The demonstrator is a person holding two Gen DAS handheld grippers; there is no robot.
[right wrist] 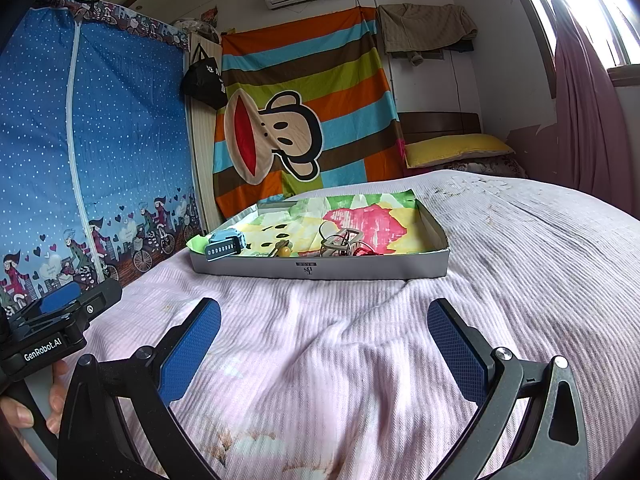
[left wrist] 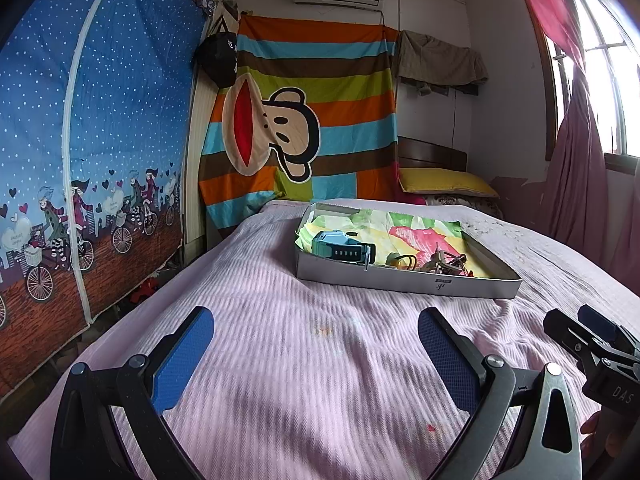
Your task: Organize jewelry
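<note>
Bedroom, one bed with a pale pink ribbed woven bedspread (right wrist: 500, 248), wrinkled and lightly stained. To the left hangs a blue dotted fabric wardrobe cover with a white zip (left wrist: 100, 120); behind, a striped cloth printed with a cartoon monkey face (left wrist: 304, 120); a pink curtain (left wrist: 576, 168) covers the window at right.

Shallow rectangular grey cardboard box lid (right wrist: 360, 270), lined with crumpled multicoloured paper, lies on the bedspread ahead of both tools, well apart from them, with open bedspread all around its edges. Inside: a teal plastic watch with a ridged strap (right wrist: 224, 245) at the left end; a tangle of metal-and-cord jewelry with a yellow bead (right wrist: 340, 245) toward the near right.

Left hand-held gripper (left wrist: 316, 344): blue textured pads spread wide, released, holding nothing. Right hand-held gripper (right wrist: 324, 334): likewise spread, released, empty above bare bedspread.
</note>
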